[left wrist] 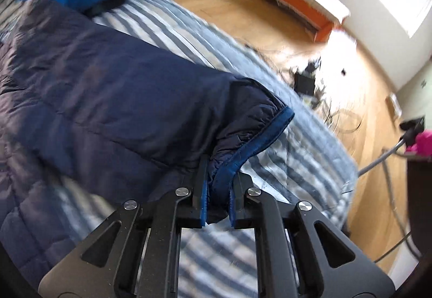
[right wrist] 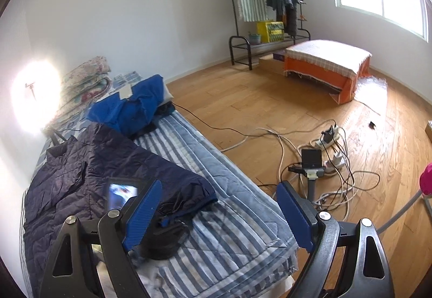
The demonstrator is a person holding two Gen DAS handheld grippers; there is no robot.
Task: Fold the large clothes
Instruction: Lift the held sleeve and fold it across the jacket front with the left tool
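Cuff (left wrist: 253, 146) of navy quilted jacket (left wrist: 108, 87), no legible label.

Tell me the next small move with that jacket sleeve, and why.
Probably lift the cuff and carry it across onto the jacket body. The left hand-held gripper is shut on the cuff, and the sleeve lies stretched out over the striped bedcover, away from the body. The right hand-held gripper is open and holds nothing, so it could pin the body.
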